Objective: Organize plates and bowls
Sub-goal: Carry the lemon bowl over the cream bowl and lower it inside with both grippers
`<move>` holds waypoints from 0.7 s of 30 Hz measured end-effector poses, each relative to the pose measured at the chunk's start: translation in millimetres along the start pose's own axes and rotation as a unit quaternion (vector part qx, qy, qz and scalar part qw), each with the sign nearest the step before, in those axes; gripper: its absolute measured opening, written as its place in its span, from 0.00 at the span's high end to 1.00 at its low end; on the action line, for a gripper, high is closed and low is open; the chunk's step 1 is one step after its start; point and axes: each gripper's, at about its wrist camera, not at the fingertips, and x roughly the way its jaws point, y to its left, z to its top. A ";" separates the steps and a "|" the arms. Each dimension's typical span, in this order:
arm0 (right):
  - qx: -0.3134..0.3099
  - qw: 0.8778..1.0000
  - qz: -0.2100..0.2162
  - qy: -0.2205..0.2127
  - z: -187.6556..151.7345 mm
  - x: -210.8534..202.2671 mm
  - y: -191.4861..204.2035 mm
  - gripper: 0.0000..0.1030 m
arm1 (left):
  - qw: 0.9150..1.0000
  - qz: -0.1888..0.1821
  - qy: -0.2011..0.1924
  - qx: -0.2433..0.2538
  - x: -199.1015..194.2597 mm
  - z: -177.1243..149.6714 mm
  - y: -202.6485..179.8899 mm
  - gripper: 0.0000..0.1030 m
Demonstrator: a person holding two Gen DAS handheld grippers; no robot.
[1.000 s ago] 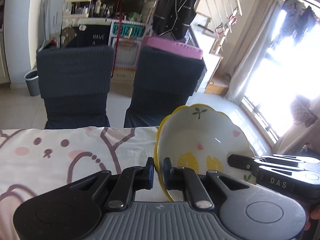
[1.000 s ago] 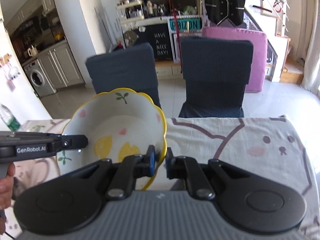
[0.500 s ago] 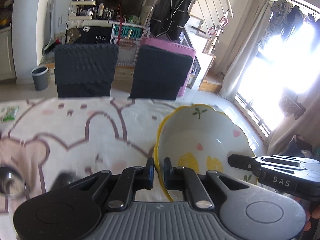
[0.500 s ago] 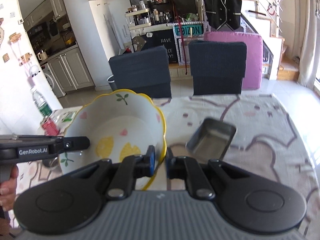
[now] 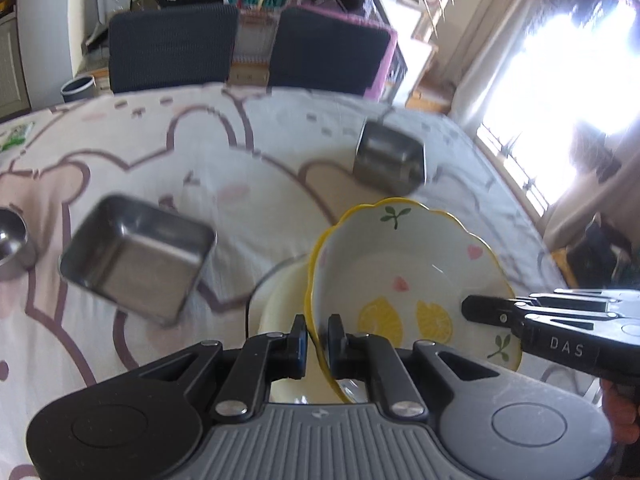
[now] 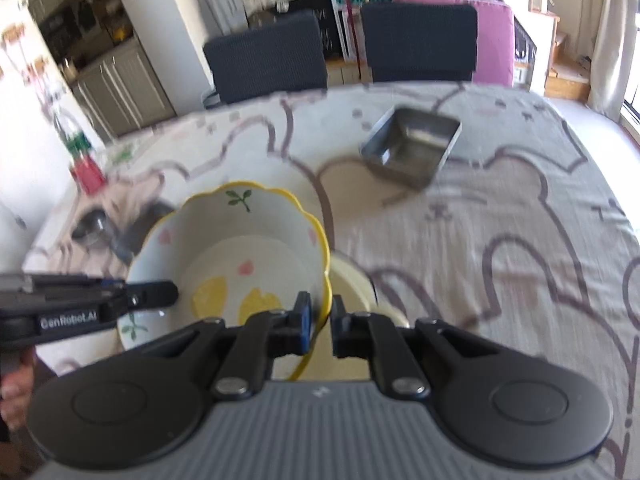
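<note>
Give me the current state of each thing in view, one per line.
Lemon bowl: lifted, tilted, rim pinched on both sides.
Left hand-held gripper: shut on bowl rim.
Right hand-held gripper: shut on opposite rim.
Cream dish: on the table, below the bowl.
Near steel tray: upright, empty.
Far steel tray: upright, empty.

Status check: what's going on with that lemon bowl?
Both hand-held grippers, left and right, clamped on lemon bowl rim. Cream dish directly beneath. Path clear.

Two steel trays [image 5: 136,256] [image 5: 390,158], two bowls [image 5: 404,264] [image 5: 280,300], two chairs [image 5: 172,46] [image 5: 328,52]
</note>
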 end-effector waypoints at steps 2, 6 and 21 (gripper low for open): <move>-0.012 1.000 -0.008 0.016 -7.6 6.5 2.8 0.88 | 1.000 -0.001 0.015 0.002 7.7 -4.9 0.9 0.89; -0.016 0.999 -0.010 0.037 -14.1 18.0 -2.9 0.88 | 0.999 0.000 0.032 0.015 14.9 -10.9 -3.2 0.88; -0.011 0.998 -0.024 0.062 -16.3 31.3 -8.2 0.88 | 0.997 0.007 0.077 0.026 38.0 -18.8 -10.1 0.82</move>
